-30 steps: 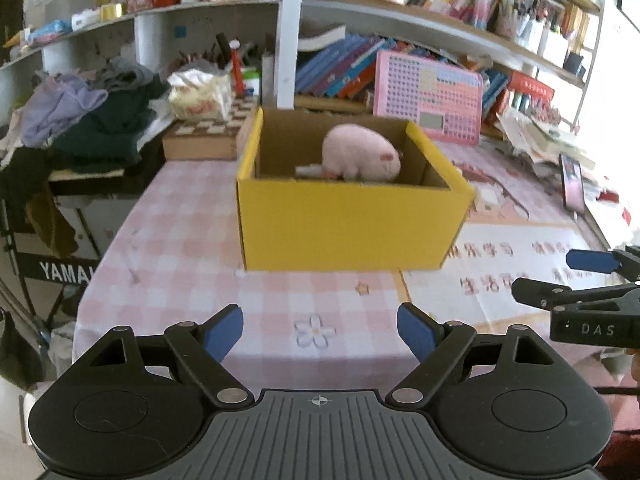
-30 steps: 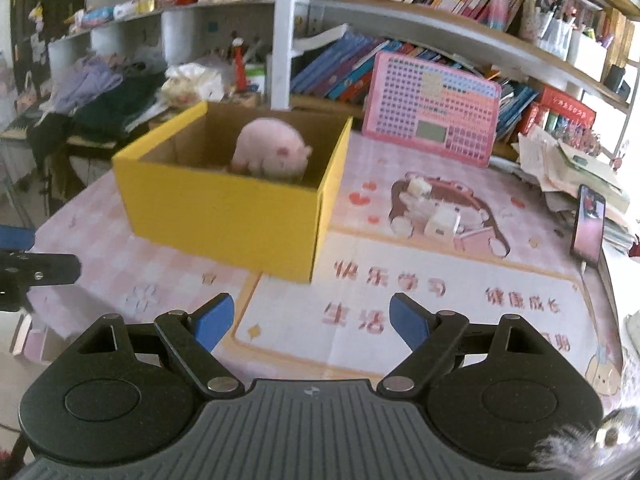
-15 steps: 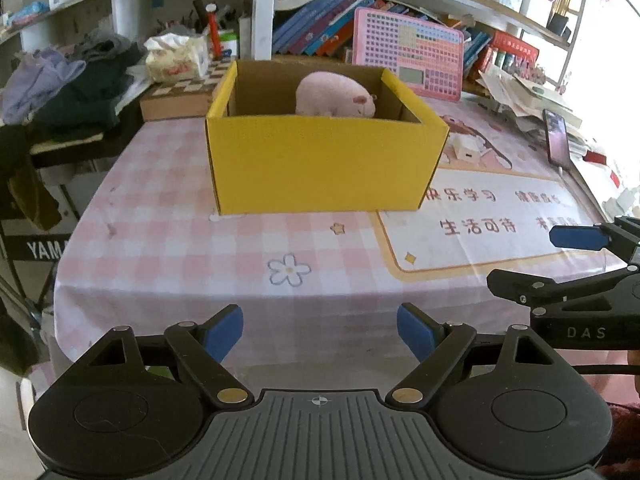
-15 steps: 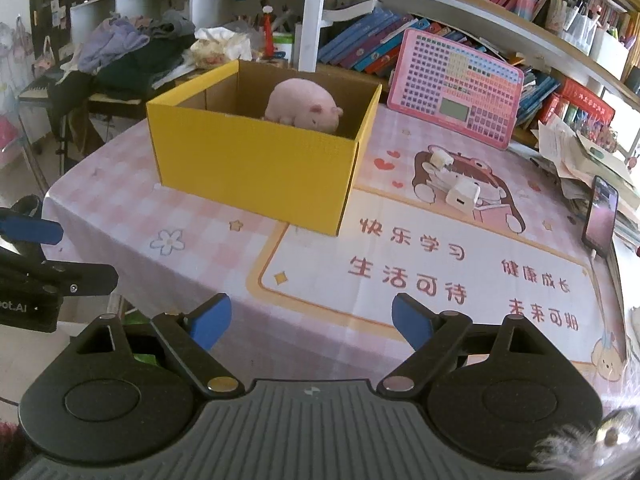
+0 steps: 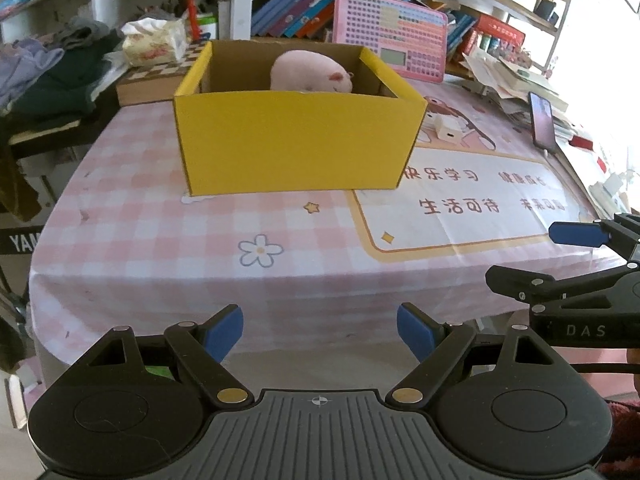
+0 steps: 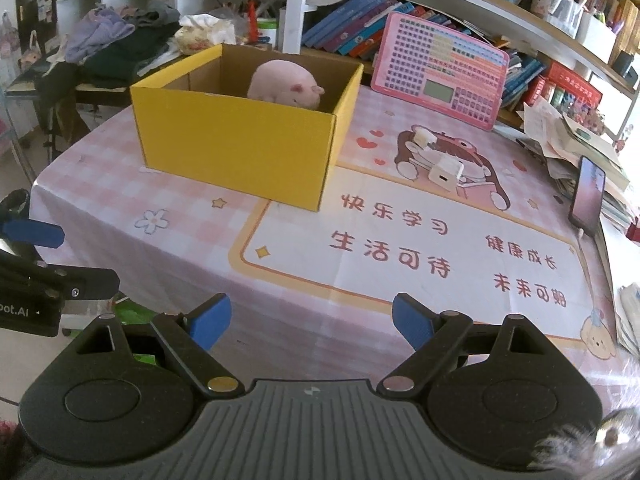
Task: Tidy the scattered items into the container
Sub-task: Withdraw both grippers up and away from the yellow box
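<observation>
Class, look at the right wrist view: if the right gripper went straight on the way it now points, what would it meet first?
Most likely the pink checked tablecloth near the table's front edge, short of the yellow cardboard box. The right gripper is open and empty; depth is unclear.

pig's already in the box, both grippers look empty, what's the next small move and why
Probably ease the right gripper forward toward the white charger on the mat, to the right of the yellow box. The pig sits inside the box, while the charger lies loose on the table nearer the right side. Both the right and the left gripper have open, empty jaws, back at the table's near edge.
</observation>
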The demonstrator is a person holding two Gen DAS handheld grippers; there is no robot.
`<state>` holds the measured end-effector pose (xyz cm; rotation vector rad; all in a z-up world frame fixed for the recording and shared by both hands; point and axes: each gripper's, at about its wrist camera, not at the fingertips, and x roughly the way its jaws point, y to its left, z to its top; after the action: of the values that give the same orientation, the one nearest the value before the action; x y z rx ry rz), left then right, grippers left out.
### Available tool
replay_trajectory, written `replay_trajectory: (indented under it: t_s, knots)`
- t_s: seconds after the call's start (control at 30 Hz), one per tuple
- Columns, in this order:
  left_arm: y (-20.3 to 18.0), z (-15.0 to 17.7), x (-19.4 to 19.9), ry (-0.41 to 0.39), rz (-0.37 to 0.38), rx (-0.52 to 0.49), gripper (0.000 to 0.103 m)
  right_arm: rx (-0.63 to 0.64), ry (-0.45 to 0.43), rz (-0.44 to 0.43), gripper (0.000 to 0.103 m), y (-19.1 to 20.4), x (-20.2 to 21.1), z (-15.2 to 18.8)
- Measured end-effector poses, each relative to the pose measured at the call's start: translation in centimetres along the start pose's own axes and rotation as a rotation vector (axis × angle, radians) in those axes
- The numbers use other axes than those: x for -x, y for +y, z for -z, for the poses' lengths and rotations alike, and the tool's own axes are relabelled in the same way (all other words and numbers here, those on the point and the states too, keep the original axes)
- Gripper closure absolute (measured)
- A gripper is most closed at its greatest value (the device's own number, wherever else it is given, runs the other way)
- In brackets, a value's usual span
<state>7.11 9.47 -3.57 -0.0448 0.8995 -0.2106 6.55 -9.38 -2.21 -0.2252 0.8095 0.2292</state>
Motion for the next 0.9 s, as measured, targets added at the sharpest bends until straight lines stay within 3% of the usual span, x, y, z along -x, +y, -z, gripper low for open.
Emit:
replay_trajectory:
  t_s: [0.4, 0.9]
  knots:
    - [-1.6, -1.3, -1.9, 0.025, 0.043, -0.029, 0.016, -0.019, 0.032, 0.034, 0.015, -2.0, -0.6, 0.1]
    - [-6.5, -4.3, -5.6, 0.061, 0.117, -0.131, 0.016, -0.095, 0.057, 0.091, 0.015, -7.4, -1.6, 0.3]
